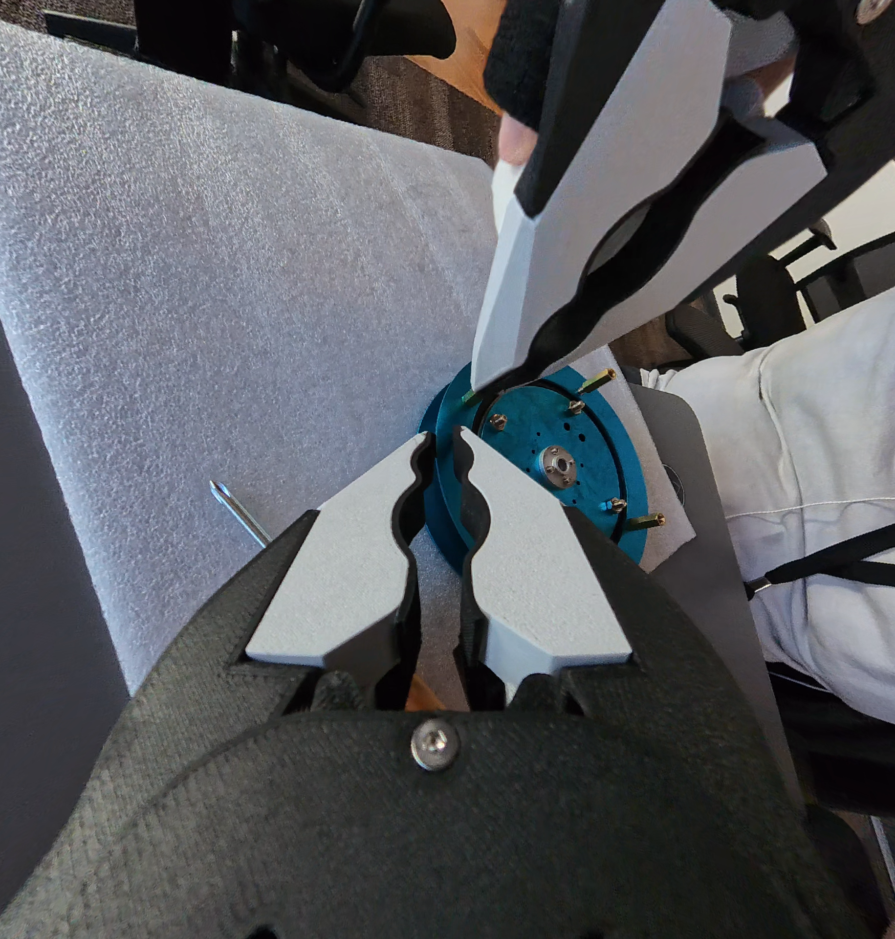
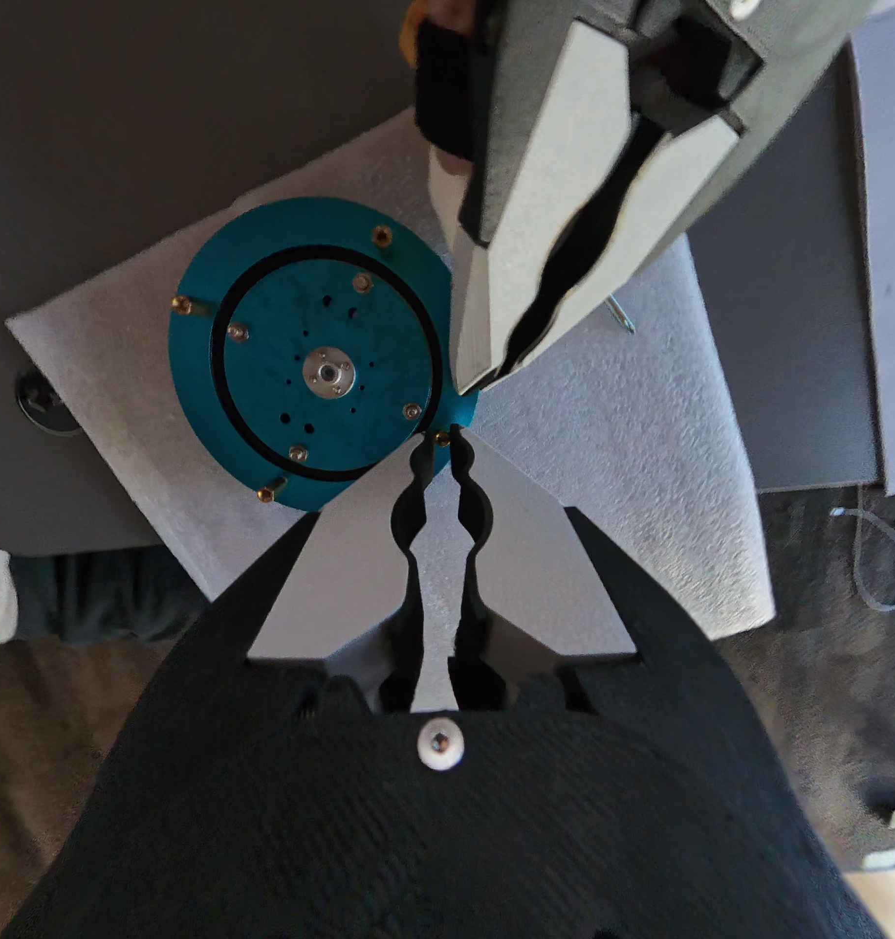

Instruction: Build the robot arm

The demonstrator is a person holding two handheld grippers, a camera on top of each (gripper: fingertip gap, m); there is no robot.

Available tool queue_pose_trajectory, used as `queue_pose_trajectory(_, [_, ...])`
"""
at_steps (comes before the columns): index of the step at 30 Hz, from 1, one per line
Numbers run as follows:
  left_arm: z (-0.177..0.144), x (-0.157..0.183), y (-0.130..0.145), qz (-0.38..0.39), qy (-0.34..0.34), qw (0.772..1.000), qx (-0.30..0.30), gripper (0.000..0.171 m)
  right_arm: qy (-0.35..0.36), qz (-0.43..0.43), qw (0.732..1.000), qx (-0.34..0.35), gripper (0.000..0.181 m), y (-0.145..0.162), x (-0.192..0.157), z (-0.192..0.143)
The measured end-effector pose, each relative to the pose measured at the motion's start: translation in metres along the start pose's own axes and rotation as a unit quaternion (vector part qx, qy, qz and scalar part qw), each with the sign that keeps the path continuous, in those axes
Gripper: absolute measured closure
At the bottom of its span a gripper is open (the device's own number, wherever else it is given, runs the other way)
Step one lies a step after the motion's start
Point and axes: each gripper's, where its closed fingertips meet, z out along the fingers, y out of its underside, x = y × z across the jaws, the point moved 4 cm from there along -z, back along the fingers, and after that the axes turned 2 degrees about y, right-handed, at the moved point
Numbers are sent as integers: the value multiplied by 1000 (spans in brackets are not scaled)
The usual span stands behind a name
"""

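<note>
A blue round disc (image 1: 536, 416) (image 2: 262, 386) lies on white foam (image 1: 232, 279) (image 2: 613, 432). It carries a black ring, a silver centre hub (image 2: 328, 373) and several upright brass standoffs. My left gripper (image 1: 442, 435) is shut on the disc's rim; in the right wrist view (image 2: 478, 383) it comes down from the top onto the disc's edge. My right gripper (image 2: 438, 434) is closed on one brass standoff (image 2: 442, 438) at the near rim. In the left wrist view it (image 1: 491, 383) reaches in from the upper right onto that standoff (image 1: 468, 397).
A thin metal tool tip (image 1: 237, 508) (image 2: 620, 315) lies on the foam beside the left gripper. The foam rests on a dark grey table (image 2: 79, 152). A person in white clothing (image 1: 816, 482) sits past the table's edge. Office chairs (image 1: 770, 300) stand behind. The tips of both grippers are at nearly the same place.
</note>
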Motion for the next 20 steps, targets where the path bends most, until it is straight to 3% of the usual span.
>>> queue_pose_trajectory(3, [0, 0, 0, 3, -5, 1000, 1, 166, 20, 115, 993, -10, 175, 0, -1, 0])
queue_pose_trajectory(5, [0, 1, 1, 6, -8, 1000, 1, 166, 23, 224, 974, -3, 173, 0, -1, 1])
queue_pose_trajectory(6, [-1, 1, 1, 7, -7, 1000, 2, 166, 26, 232, 972, 3, 172, 0, -1, 0])
queue_pose_trajectory(10, [0, 1, 1, 6, -4, 1000, 4, 167, 35, 38, 999, 15, 167, -3, -1, -4])
queue_pose_trajectory(13, [0, 1, 1, 7, -5, 1000, 4, 167, 47, -113, 992, 17, 166, -5, -5, -8])
queue_pose_trajectory(20, [0, 1, 1, 12, -10, 1000, 3, 166, 19, -108, 993, -42, 176, -3, -3, 1])
